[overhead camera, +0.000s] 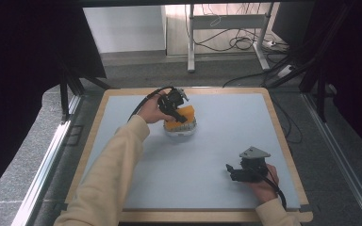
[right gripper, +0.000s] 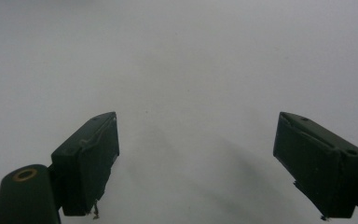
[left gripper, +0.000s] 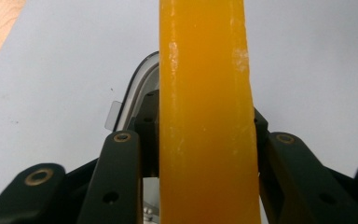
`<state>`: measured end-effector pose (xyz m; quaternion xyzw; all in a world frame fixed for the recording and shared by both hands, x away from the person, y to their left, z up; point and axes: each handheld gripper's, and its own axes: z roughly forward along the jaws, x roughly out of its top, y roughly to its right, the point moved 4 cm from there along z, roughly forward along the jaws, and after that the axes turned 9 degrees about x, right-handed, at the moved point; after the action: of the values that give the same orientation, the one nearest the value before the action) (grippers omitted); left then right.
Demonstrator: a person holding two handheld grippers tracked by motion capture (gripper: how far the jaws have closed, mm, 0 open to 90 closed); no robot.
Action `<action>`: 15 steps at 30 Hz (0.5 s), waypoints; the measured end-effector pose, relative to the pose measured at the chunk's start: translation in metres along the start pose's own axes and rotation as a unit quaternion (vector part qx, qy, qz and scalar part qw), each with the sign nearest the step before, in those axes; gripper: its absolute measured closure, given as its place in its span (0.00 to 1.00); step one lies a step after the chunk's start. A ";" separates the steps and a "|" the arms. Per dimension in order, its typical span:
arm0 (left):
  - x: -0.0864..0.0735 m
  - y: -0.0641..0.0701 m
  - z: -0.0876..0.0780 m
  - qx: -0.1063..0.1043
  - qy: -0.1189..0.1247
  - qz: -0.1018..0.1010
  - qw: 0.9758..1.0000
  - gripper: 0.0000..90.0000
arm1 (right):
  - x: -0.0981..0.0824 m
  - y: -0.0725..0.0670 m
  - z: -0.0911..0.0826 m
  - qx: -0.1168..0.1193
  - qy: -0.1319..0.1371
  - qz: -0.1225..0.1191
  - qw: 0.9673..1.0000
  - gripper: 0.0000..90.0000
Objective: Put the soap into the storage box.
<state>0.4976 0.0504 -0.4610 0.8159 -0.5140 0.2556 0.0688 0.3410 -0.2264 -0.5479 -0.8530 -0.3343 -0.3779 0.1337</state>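
Observation:
An orange-yellow slab [overhead camera: 185, 113] stands on edge above a round white dish [overhead camera: 181, 132] at the table's back centre. My left gripper [overhead camera: 177, 114] is shut on the slab, with a hand behind it. In the left gripper view the slab [left gripper: 205, 93] runs up between the two black jaws of the left gripper [left gripper: 205, 123], which press on its flat sides. The dish's glossy rim [left gripper: 135, 88] shows underneath; whether the slab touches the dish I cannot tell. My right gripper [overhead camera: 230, 173] lies near the front right, open and holding nothing. The right gripper [right gripper: 196, 163] faces bare mat.
A pale blue-grey mat [overhead camera: 226, 132] covers the wooden table [overhead camera: 283, 136]. Black curtains hang at both sides. Beyond the far edge are a floor with cables [overhead camera: 238, 43] and metal desk legs.

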 end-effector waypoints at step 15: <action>-0.005 -0.006 0.023 -0.031 -0.007 0.017 0.999 0.69 | -0.001 0.001 -0.002 -0.003 0.002 0.003 1.000 0.16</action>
<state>0.5093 0.0486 -0.4824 0.8067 -0.5355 0.2347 0.0859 0.3402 -0.2287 -0.5474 -0.8534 -0.3306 -0.3805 0.1329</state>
